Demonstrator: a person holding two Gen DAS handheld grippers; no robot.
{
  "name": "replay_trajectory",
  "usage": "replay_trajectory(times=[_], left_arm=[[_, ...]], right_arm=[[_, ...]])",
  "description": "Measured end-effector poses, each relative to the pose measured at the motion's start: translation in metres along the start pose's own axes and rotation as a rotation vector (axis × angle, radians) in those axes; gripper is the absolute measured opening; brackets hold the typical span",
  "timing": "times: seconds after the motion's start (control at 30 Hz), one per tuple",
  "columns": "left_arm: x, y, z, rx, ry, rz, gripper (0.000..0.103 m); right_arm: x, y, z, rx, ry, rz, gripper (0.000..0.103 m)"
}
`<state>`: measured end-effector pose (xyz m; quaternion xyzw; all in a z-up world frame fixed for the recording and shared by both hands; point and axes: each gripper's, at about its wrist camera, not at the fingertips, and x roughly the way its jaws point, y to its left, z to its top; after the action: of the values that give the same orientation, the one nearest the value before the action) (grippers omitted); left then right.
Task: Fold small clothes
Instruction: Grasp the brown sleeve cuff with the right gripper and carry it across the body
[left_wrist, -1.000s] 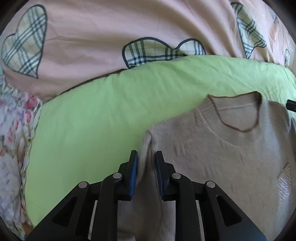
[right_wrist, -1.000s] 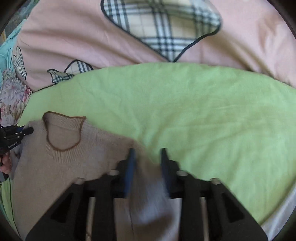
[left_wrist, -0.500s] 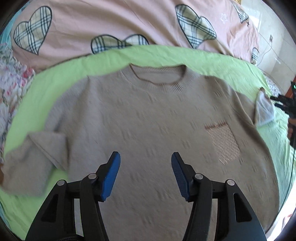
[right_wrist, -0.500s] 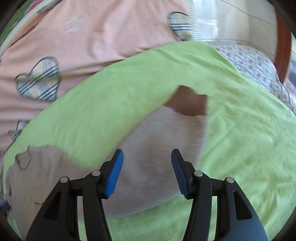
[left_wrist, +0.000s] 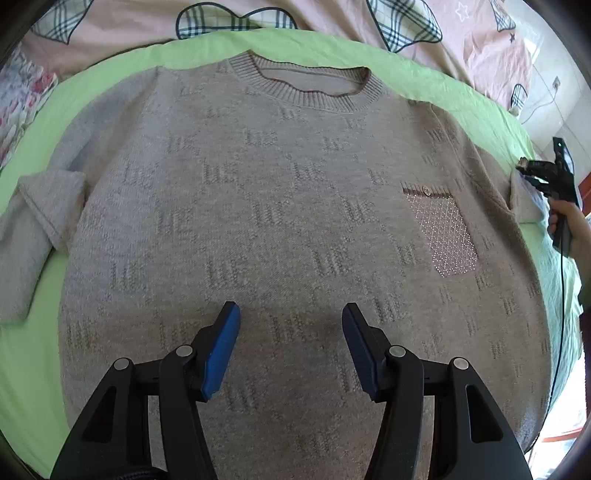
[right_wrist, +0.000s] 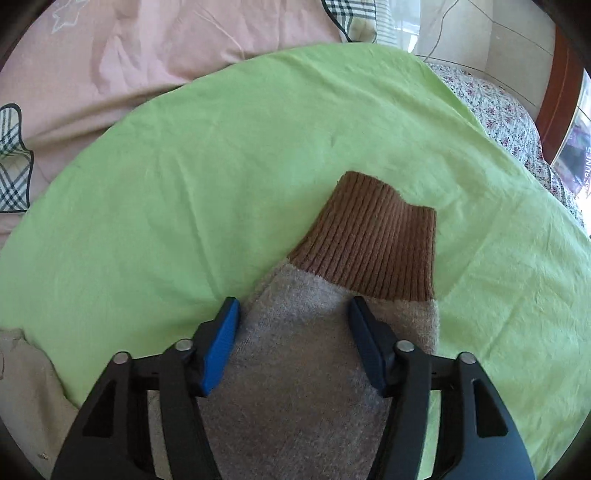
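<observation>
Sweater (left_wrist: 295, 206) flat, front up, on green sheet (left_wrist: 110, 88) over bed, collar at 12 o'clock, pocket (left_wrist: 447, 236) at 3 o'clock. Left gripper (left_wrist: 291, 332) above lower chest, fingers (left_wrist: 221, 350) parted, holding nothing. Right gripper (right_wrist: 293, 332) over sleeve (right_wrist: 295, 369) just behind brown cuff (right_wrist: 373, 247); fingers have just been closing, sleeve between them, pads not visibly pressing. Pink quilt (right_wrist: 129, 48) with plaid hearts at 12 o'clock.

1. The left gripper (left_wrist: 291, 317) is pointing steeply down, jaws standing apart with nothing clamped between them.
2. The right gripper (right_wrist: 293, 314) (held by a hand (left_wrist: 567, 225) at three o'clock) is closing, jaws apart.
</observation>
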<state>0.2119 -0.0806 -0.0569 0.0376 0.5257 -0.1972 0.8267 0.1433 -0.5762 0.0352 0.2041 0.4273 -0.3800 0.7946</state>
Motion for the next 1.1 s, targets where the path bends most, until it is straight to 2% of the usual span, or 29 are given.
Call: replay_trajectory(times=[0.03, 0.2, 0.33, 0.47, 0.67, 0.8, 0.93, 1.1], left_arm=[[-0.002, 0.002, -0.001, -0.004, 0.0, -0.004, 0.058], [-0.021, 0.01, -0.011, -0.013, -0.022, -0.022, 0.058], [-0.038, 0.02, -0.019, -0.037, -0.04, -0.039, 0.058], [-0.051, 0.031, -0.029, -0.07, -0.053, -0.047, 0.058], [-0.063, 0.053, -0.038, -0.138, -0.074, -0.087, 0.058], [-0.068, 0.072, -0.043, -0.202, -0.096, -0.158, 0.059], [-0.069, 0.089, -0.045, -0.262, -0.111, -0.226, 0.059], [-0.065, 0.103, -0.039, -0.294, -0.12, -0.272, 0.062]], right_arm=[[-0.006, -0.002, -0.002, 0.023, -0.005, 0.048, 0.009], [-0.051, 0.014, -0.019, 0.047, -0.088, 0.273, 0.008], [-0.092, 0.065, -0.036, -0.017, -0.116, 0.475, 0.008], [-0.129, 0.151, -0.068, -0.149, -0.085, 0.681, 0.008], [-0.154, 0.268, -0.127, -0.303, 0.0, 0.901, 0.008], [-0.153, 0.333, -0.172, -0.382, 0.094, 0.995, 0.008], [-0.146, 0.371, -0.208, -0.428, 0.18, 1.075, 0.008], [-0.126, 0.399, -0.237, -0.475, 0.281, 1.046, 0.012]])
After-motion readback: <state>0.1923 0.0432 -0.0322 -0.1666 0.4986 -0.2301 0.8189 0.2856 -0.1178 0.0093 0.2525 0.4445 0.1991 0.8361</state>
